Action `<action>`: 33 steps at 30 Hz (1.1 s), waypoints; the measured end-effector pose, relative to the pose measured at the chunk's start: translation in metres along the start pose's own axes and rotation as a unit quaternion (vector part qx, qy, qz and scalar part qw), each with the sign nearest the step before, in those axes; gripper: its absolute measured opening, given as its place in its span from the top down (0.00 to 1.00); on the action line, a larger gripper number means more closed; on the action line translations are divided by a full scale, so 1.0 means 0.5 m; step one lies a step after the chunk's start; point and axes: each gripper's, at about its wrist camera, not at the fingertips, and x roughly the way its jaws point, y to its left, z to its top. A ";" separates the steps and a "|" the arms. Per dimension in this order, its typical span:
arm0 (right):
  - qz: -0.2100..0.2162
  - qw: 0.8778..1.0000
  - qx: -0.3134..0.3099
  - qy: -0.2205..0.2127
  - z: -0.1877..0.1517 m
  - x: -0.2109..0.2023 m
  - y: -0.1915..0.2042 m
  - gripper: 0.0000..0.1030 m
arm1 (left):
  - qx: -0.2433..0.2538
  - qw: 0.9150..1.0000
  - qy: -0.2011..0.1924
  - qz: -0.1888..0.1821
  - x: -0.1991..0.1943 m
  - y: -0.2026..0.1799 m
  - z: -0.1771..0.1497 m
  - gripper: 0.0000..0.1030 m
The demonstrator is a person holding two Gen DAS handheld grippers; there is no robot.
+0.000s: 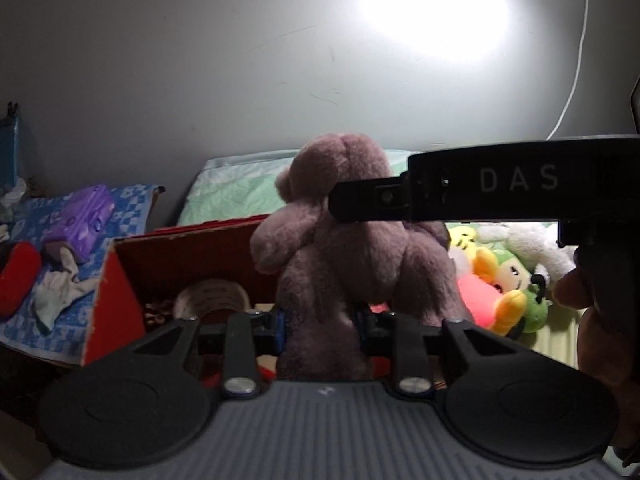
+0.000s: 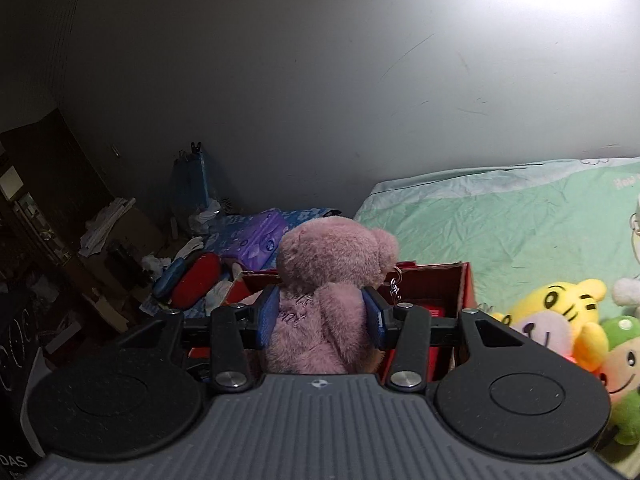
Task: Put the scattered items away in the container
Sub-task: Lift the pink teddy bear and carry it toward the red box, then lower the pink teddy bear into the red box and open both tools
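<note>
Both tools, left tool (image 1: 320, 330) and right tool (image 2: 320, 316), clamp 1 pink teddy bear (image 2: 328, 280) (upright) above the red cardboard box (image 2: 436, 288).

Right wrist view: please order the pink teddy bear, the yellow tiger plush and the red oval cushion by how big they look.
1. pink teddy bear, largest, though it is nearest the camera
2. yellow tiger plush
3. red oval cushion, smallest, but farther away and partly hidden, so unsure
</note>
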 end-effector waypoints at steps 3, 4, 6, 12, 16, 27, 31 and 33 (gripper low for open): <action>0.012 1.000 0.000 0.017 -0.012 0.067 0.032 0.53 | -0.010 0.999 0.024 0.022 0.026 0.062 -0.017 0.73; 0.015 1.000 -0.001 0.021 -0.017 0.087 0.040 0.53 | -0.012 0.999 0.031 0.028 0.036 0.081 -0.021 0.73; 0.019 0.999 0.005 0.030 -0.026 0.124 0.048 0.53 | -0.015 0.998 0.046 0.039 0.053 0.117 -0.029 0.73; 0.034 0.996 0.049 0.063 -0.048 0.209 0.044 0.53 | -0.019 0.994 0.085 0.060 0.102 0.177 -0.042 0.73; 0.022 0.995 0.053 0.084 -0.058 0.246 0.048 0.53 | -0.034 0.991 0.114 0.062 0.132 0.196 -0.048 0.73; -0.014 0.987 0.070 0.146 -0.059 0.296 0.055 0.47 | -0.008 0.988 0.132 0.074 0.133 0.192 -0.061 0.68; -0.022 0.986 0.063 0.153 -0.063 0.296 0.056 0.47 | -0.009 0.989 0.130 0.069 0.113 0.191 -0.065 0.57; -0.027 0.984 0.076 0.159 -0.065 0.300 0.048 0.48 | -0.013 0.990 0.115 0.075 0.095 0.194 -0.060 0.43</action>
